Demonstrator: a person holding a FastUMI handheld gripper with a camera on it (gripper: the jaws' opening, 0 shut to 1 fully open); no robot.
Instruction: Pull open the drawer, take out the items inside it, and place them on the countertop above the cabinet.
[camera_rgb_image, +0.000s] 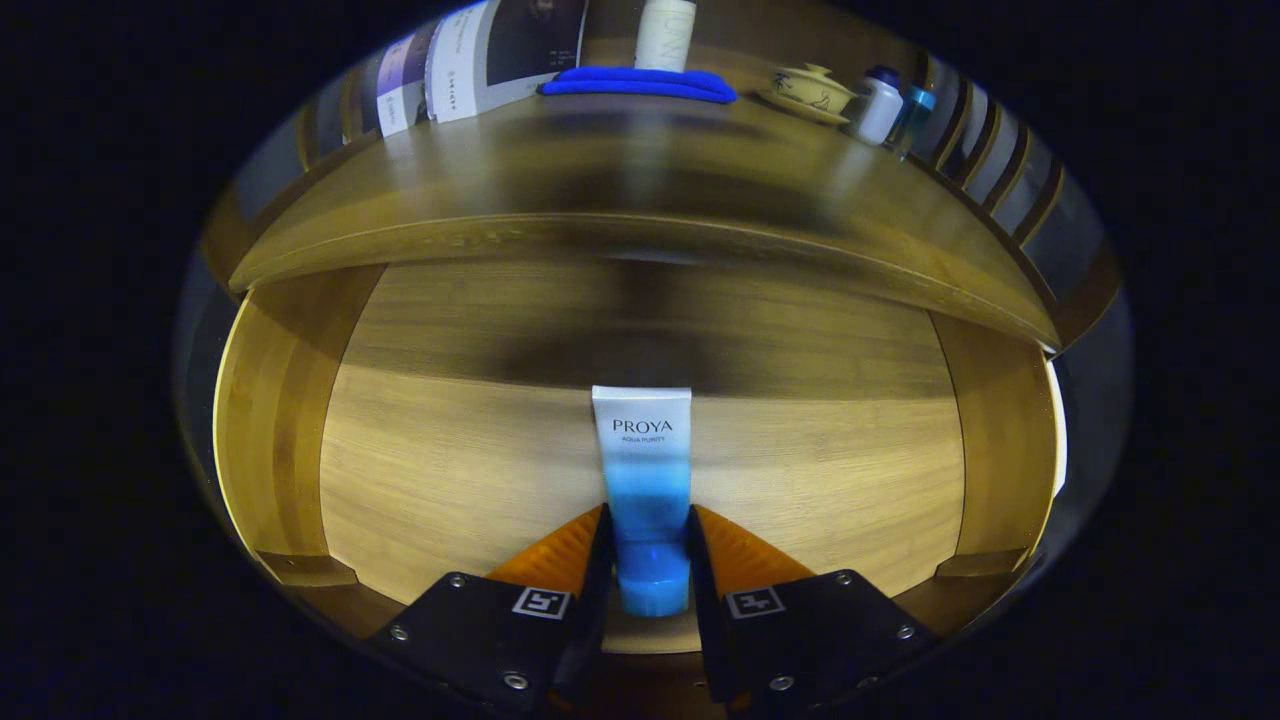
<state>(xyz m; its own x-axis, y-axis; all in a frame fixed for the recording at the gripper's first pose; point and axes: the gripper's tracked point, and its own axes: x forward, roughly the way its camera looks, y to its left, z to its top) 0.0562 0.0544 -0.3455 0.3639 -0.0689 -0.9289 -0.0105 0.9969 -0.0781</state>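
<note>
Both fingers (600, 545) of the gripper (648, 540) pinch the cosmetic tube (644, 470), seemingly above the open drawer's (270, 440) front edge

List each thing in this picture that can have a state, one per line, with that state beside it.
Drawer: pulled open.
Tube: between the claw's fingers, cap towards the claw, over the drawer floor.
Claw: shut on the tube, both fingers pressing its lower end.
Blue cloth: folded flat on the countertop.
Lidded cup: lid on, upright on the countertop.
Small bottles: upright, capped.
</note>
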